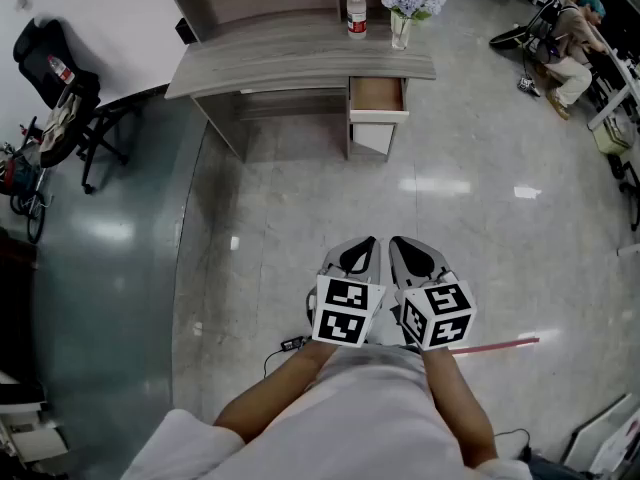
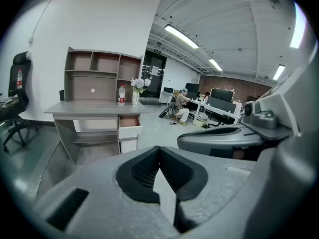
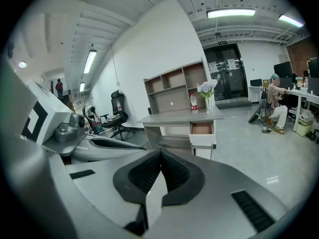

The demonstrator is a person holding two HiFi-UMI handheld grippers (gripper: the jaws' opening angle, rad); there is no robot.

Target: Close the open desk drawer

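We held the left gripper (image 1: 362, 252) and right gripper (image 1: 408, 252) side by side low in front of us, both angled a bit down. Each had its jaws pressed together w/ nothing btwn them, i.e. both empty.

The open drawer (image 1: 378, 98) was well apart from both, straight ahead across bare floor. It was the top drawer at the right end of the desk (image 1: 300, 63), under the water bottle (image 1: 356, 12) and flower vase (image 1: 405, 8). It was pulled out toward us, w/ the white front panel facing us and the brown inside showing.

Its slide axis ran directly away from us, and the front panel lay crosswise, left to right. In the head view it lined up approx btwn the two grippers, so we couldn't call either arm nearer. The left gripper view had it a little left of its closed tips (image 2: 129, 125), the right gripper view a little right (image 3: 202, 132).

In our judgement the next move needed a walk up first, then a flat push on the front panel along that axis, w/ either closed tip
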